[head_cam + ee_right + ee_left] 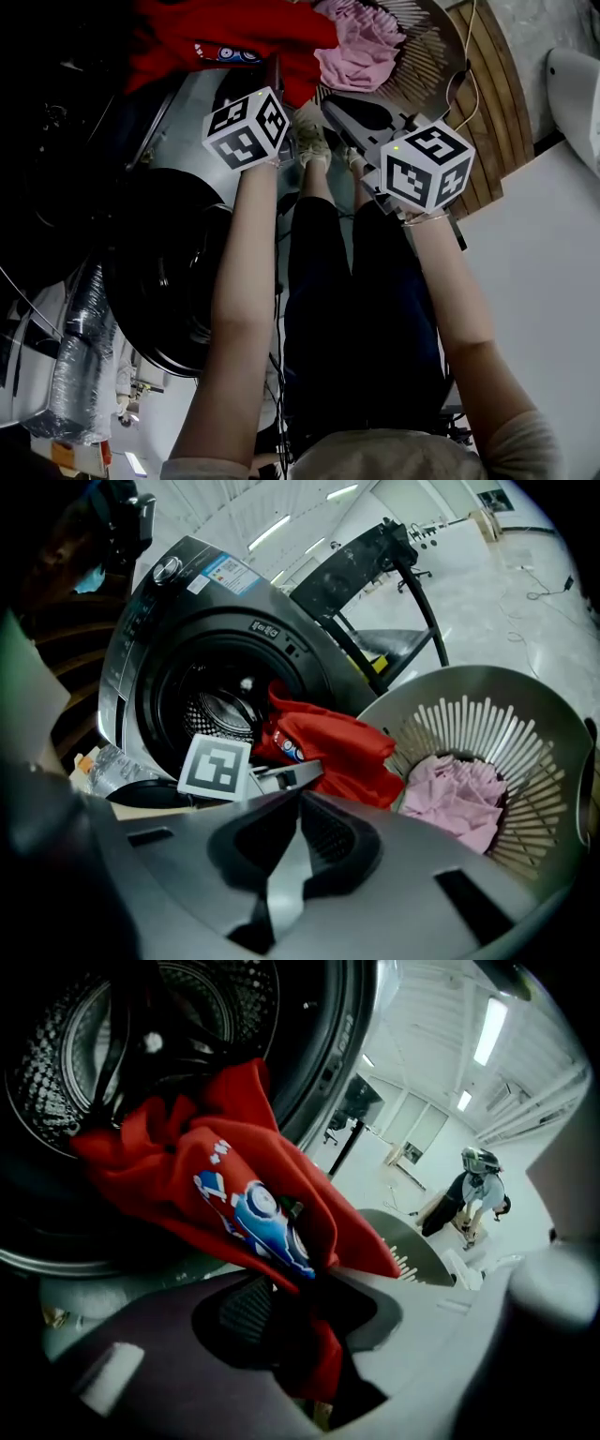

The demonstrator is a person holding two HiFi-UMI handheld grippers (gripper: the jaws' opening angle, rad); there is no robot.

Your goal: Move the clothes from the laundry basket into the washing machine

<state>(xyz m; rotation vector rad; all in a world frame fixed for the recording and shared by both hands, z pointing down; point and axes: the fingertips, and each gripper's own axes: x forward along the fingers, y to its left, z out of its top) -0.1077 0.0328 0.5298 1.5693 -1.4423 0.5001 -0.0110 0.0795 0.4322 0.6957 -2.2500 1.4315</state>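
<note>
Left gripper (305,1279) view alone shows its jaws clamped on the red garment (248,1185), draped at the washing machine (328,1044) mouth, 11 o'clock. Right gripper (298,808) view: jaws together, empty; pink garment (459,794) in laundry basket (530,719), 4 o'clock. Pale glossy floor (487,583), ceiling strip lights (489,1030)

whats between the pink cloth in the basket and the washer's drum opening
The red garment, pinched in the left gripper, hangs between the pink cloth and the drum opening; the right gripper view shows it.
</note>
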